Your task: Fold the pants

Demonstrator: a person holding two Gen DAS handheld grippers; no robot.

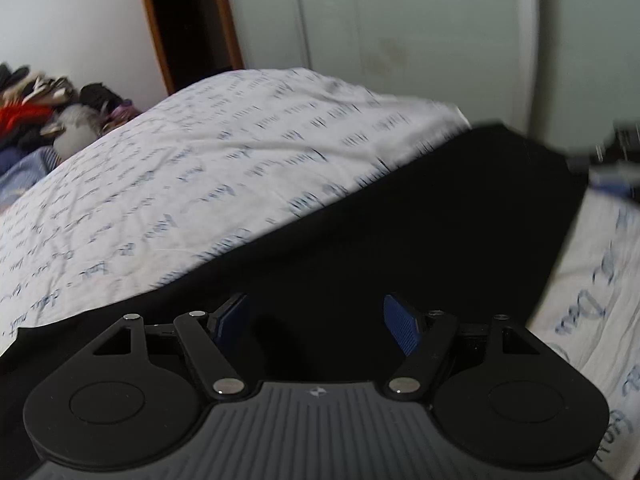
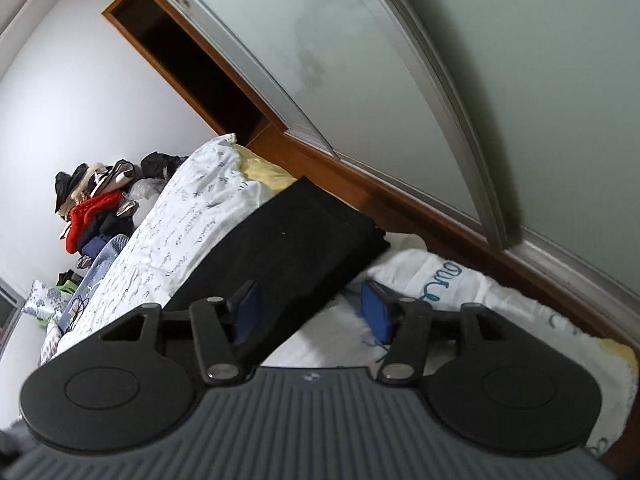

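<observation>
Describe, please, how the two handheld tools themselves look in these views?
Both match: the left tool and right tool have blue ribbed pads on black linkage bars with silver pivot pins, two round black discs and a grey ribbed body. No cables show.

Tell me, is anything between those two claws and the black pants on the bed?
Nothing visible. The left gripper is open right over the pants, with only black cloth ahead. The right gripper is open too; its left finger is over the pants' edge, its right over the sheet.
</observation>
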